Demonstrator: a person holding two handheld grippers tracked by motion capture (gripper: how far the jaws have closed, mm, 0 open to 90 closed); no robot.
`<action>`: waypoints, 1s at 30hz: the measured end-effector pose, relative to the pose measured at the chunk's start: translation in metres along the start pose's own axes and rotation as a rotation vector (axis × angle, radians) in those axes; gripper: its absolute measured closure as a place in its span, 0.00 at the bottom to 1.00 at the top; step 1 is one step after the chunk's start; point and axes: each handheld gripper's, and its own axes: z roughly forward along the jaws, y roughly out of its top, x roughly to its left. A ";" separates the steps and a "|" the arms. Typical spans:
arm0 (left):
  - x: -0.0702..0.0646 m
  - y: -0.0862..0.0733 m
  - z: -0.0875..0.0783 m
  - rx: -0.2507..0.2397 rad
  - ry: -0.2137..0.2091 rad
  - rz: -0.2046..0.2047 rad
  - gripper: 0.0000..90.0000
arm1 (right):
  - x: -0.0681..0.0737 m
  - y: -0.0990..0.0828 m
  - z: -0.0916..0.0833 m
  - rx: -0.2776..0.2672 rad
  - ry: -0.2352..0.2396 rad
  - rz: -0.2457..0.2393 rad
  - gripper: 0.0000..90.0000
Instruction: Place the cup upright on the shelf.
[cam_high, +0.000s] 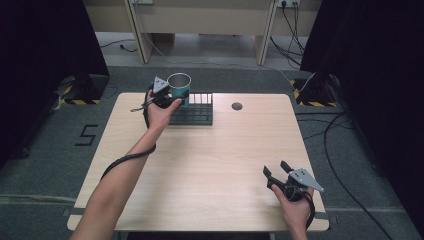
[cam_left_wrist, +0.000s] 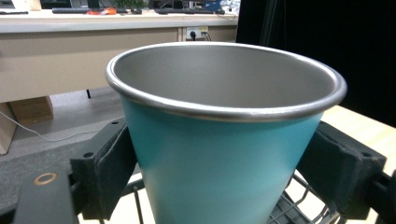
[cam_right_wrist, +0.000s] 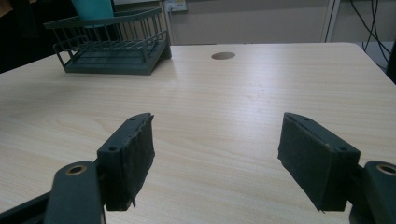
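A teal cup with a bare metal inside and a rolled rim stands upright at the left end of a dark wire rack at the table's far side. My left gripper is shut on the cup, and the left gripper view shows the cup with a black pad pressed on each side above the rack's wires. Near the front right corner my right gripper is open, its pads wide apart over bare wood. Far off in that view stand the rack and the cup.
The light wooden table has a round cable hole right of the rack, also the hole in the right gripper view. Black curtains flank the table. Cables trail on the floor at right, and a desk stands beyond the far edge.
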 end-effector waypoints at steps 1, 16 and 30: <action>-0.001 -0.001 0.001 0.005 0.001 -0.001 0.17 | 0.000 0.000 0.000 0.000 0.001 -0.001 0.30; 0.000 -0.023 0.008 0.081 0.007 -0.024 0.17 | 0.000 0.000 0.000 -0.002 -0.001 -0.008 0.30; 0.001 -0.028 -0.002 0.111 0.016 -0.027 0.16 | 0.001 0.000 0.000 0.003 0.005 -0.005 0.30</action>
